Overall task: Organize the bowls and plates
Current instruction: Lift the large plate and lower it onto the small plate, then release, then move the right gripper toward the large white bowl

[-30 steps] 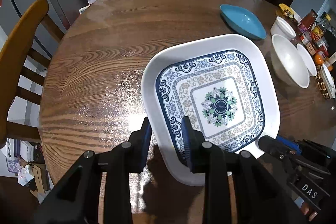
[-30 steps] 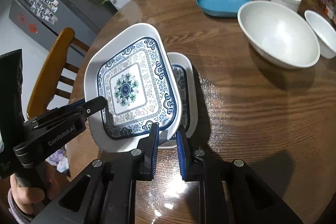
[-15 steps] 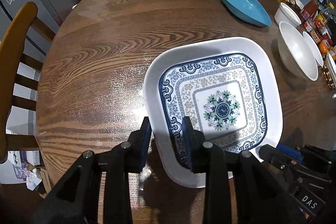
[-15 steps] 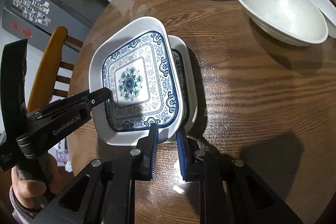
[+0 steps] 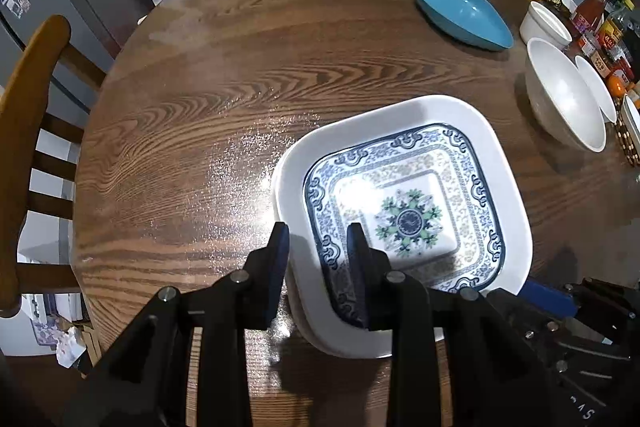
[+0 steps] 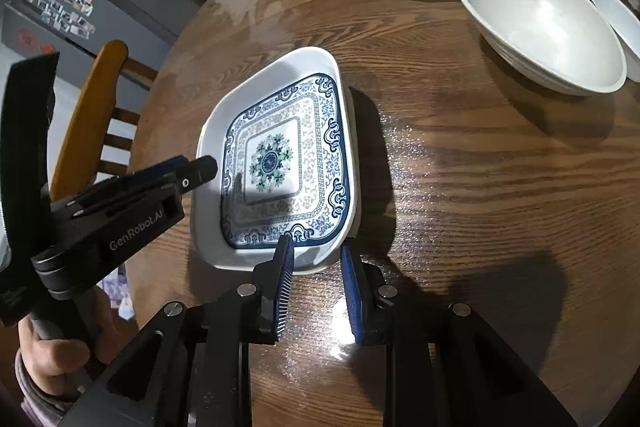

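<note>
Plates: the patterned square plate (image 5: 404,211) now lies nested on a second plate (image 6: 354,163), whose white rim shows along one side, on the round wooden table (image 5: 224,115). A second ago the top plate was tilted up off the lower one; now it lies flat. "GenRobot.AI" reads on the left gripper (image 6: 200,167) body; "DAS" shows partly on the right tool in the left view. The left gripper (image 5: 318,243) straddles the plate's near-left rim, jaws slightly apart, seemingly loosened. The right gripper (image 6: 316,259) sits at the stack's near edge, jaws parted, holding nothing. A blue dish (image 5: 460,15) and white bowls (image 6: 536,23) stand well apart.
</note>
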